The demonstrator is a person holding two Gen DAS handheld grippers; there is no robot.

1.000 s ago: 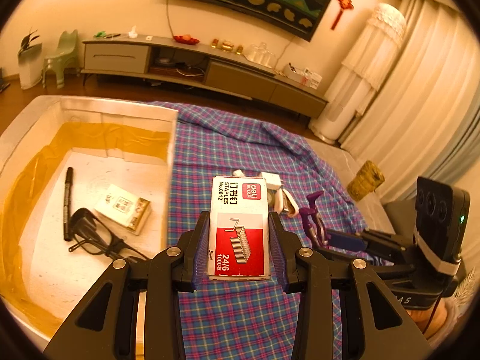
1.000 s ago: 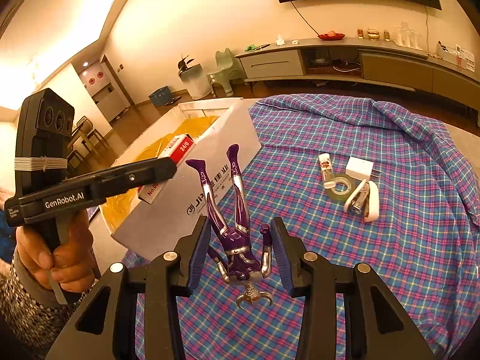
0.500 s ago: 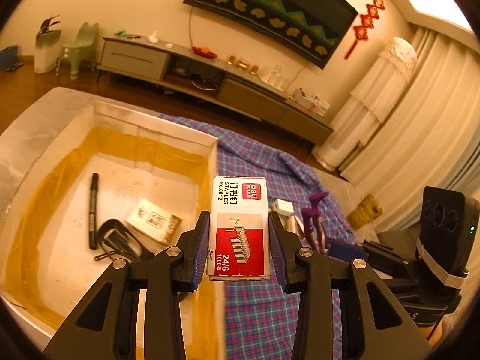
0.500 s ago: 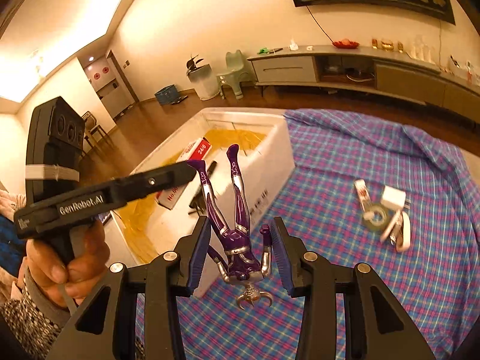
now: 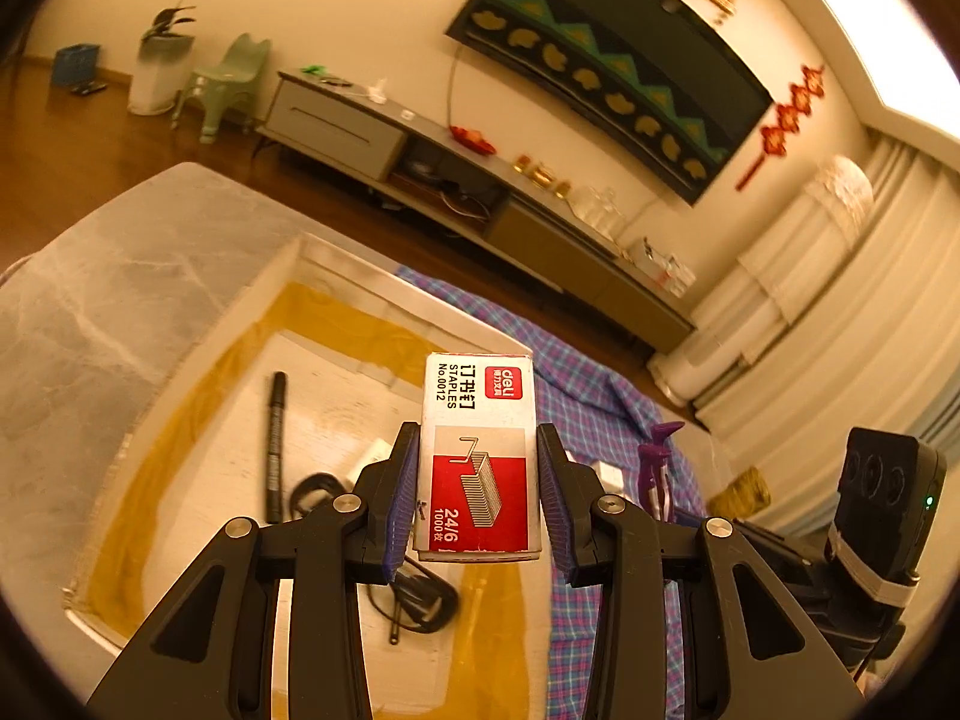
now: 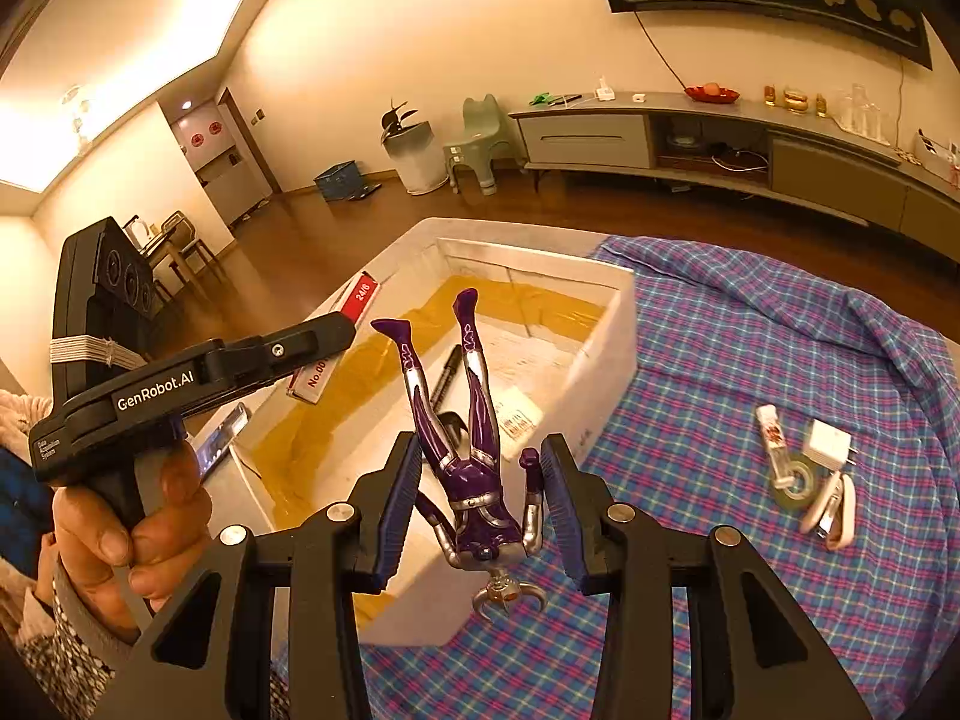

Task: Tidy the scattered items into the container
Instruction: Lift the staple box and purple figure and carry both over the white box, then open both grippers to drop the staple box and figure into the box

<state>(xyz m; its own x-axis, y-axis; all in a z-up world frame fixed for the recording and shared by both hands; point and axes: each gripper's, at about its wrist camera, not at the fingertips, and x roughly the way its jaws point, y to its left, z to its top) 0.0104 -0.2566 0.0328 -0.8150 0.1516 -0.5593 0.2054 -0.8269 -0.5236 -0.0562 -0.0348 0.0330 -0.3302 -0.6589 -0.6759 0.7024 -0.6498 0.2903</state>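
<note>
Left gripper [image 5: 478,498] clamps a staple box [image 5: 477,450], pads pressed on both its long sides, label up, red end toward the handle. It hangs over the open white container [image 6: 606,354], above its near right part. The container floor is white with a yellow liner [image 5: 180,432] around the edges. Inside lie a black marker [image 5: 276,444], black glasses [image 5: 414,594] partly hidden by the gripper, and a small white packet [image 6: 516,420].

Right gripper [image 6: 478,501] grips a purple figure [image 6: 468,456] by the torso and arms, head down, legs sticking up. Jaws narrow, closed on it. It hangs at the container's near corner, over the rim and the plaid cloth [image 6: 750,360].

From the right wrist view, the person's left hand [image 6: 114,534] wraps the handle of the left gripper, the staple box poking out past its tip over the container's left wall.

Still on the cloth, well apart from the container, sits a tight cluster: a small tube [image 6: 771,441], tape roll [image 6: 795,480], white plug [image 6: 831,441], white stapler [image 6: 834,510], touching or just beside each other.

Background: long low cabinet [image 6: 720,144], green stool [image 6: 480,144].
</note>
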